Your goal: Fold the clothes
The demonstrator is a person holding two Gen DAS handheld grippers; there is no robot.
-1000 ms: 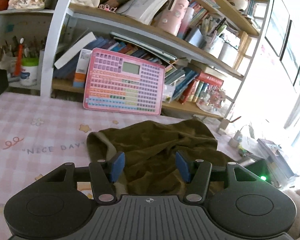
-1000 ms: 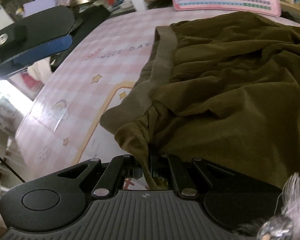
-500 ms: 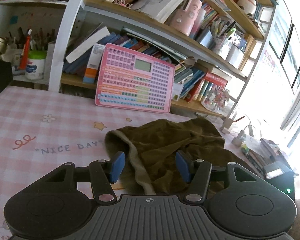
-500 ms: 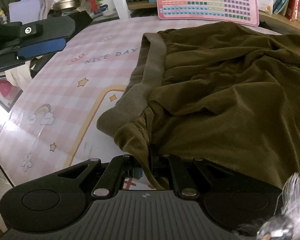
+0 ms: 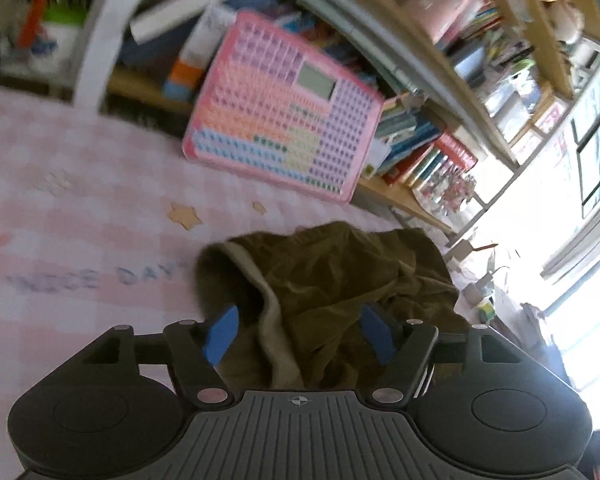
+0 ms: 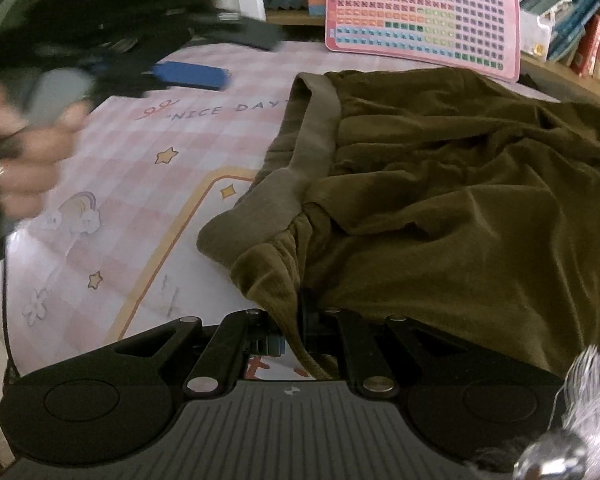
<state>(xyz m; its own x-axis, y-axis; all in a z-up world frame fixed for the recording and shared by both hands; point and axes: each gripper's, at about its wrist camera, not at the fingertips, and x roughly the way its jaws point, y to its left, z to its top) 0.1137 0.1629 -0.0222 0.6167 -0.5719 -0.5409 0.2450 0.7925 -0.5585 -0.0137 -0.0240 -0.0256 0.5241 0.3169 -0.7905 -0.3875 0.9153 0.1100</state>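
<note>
A pink checked table cover (image 5: 80,208) (printed "NICE DAY") spreads before crowded wooden bookshelves (image 5: 440,92); a pink keyboard toy (image 5: 284,120) leans there, bright window light (image 5: 588,280) at right.

pink keyboard toy (image 5: 284,120), bookshelf (image 5: 440,64), checked mat (image 6: 140,168)

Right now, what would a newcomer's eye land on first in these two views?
The crumpled olive-green velvety garment heaped on the pink checked "NICE DAY" tablecloth, with the right tongs shut on its near waistband edge. Next, the left tongs hanging open above the same garment's grey-green waistband. Behind, a pink board of coloured keys leans against the cluttered bookshelf.
</note>
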